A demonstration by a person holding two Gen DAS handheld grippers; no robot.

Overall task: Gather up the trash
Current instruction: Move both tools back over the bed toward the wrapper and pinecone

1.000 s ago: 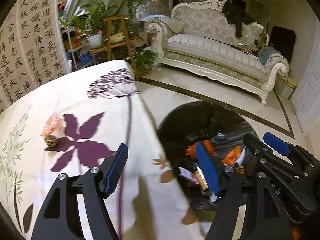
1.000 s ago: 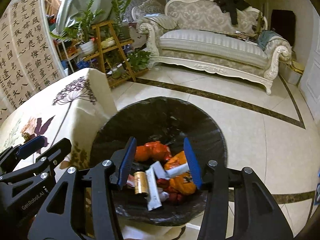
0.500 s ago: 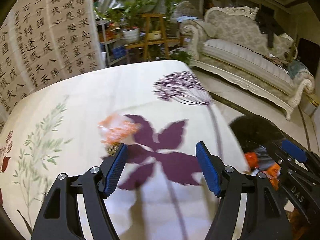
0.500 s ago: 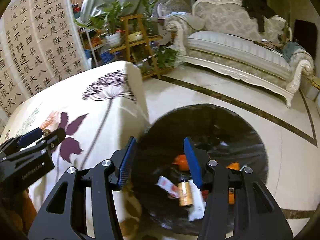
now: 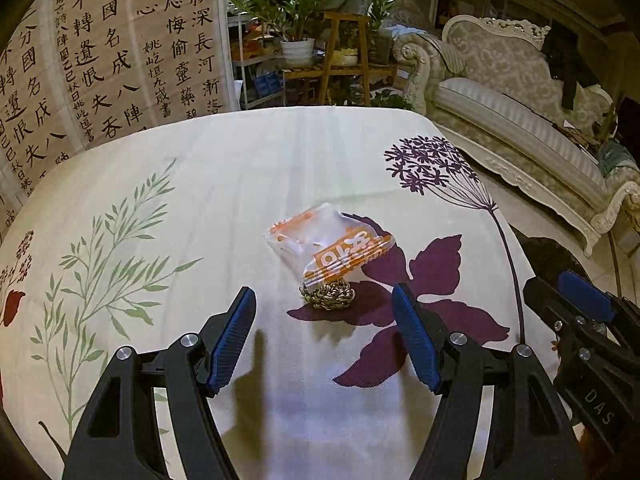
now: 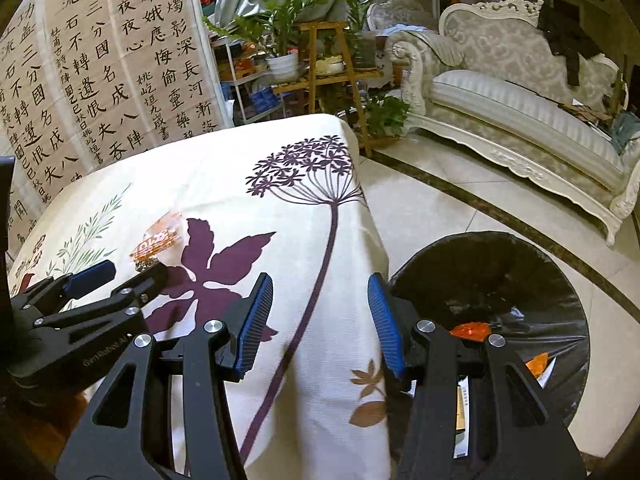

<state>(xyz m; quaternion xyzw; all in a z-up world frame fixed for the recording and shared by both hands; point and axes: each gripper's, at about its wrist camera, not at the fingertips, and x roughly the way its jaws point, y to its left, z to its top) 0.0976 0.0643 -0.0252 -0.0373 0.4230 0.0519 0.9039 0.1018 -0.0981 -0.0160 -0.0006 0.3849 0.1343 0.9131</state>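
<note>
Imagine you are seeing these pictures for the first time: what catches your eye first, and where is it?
An orange-and-clear snack wrapper lies on the flower-printed tablecloth, leaning on a small gold scrubber-like ball, straight ahead of the open left tool. Beside the table, on the floor, a black-lined trash bin holds orange wrappers, just past the open right tool.

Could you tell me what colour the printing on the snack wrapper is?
Orange on the clear wrapper; left wrist view.

Orange-white wrapper (image 5: 326, 246) leaning on crumpled gold ball (image 5: 327, 295)

Black hand-held gripper (image 5: 324, 332), blue ribbed pads (image 5: 234, 336)
</note>
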